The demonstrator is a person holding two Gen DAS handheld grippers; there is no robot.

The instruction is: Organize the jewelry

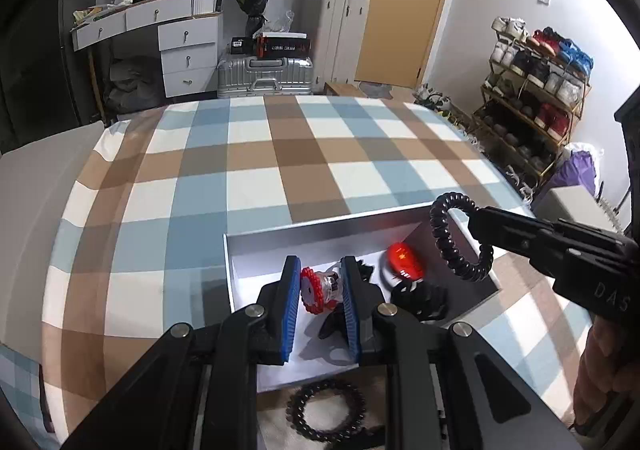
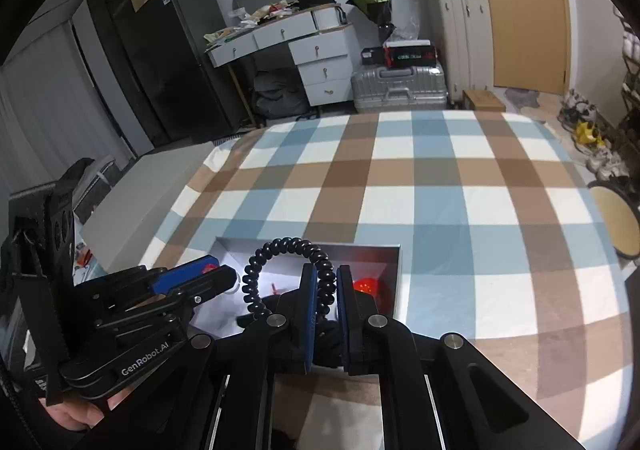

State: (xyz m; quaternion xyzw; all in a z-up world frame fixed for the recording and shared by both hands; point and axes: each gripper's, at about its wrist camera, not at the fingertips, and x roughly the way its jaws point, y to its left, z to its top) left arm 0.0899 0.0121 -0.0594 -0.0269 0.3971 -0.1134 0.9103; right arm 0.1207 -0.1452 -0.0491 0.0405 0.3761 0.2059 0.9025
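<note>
1. The setting was a bedroom: a bed under a blue, brown and white checked cover [image 1: 280,154], with a white desk [image 1: 160,30], a silver suitcase [image 1: 264,76], stacked shoe boxes and a shoe rack [image 1: 532,98] around it.
2. An open shallow grey box [image 1: 320,238] lay on the cover near the camera, its pale floor holding a glowing red piece [image 1: 404,262] and some dark items too small to name.
3. The left gripper [image 1: 322,286] was clenched on a red-and-clear beaded bracelet [image 1: 320,288], held over the box's floor.
4. The right gripper [image 2: 322,298] was clamped on a black spiral-coil band [image 2: 288,250], which arched up between its blue pads above the box.
5. A black beaded bracelet [image 1: 326,406] lay on the cover just outside the box's near edge, not yet collected.
6. By my judgement, the step in hand was carrying both pieces into the box; next, each needed lowering to a free patch of floor and letting go without the grippers bumping each other.
7. Readable writing: "GenRobot.AI" on the left gripper's body in the right wrist view, "DAS" on the right gripper's in the left. The numerals on the black item on the desk were unclear.
</note>
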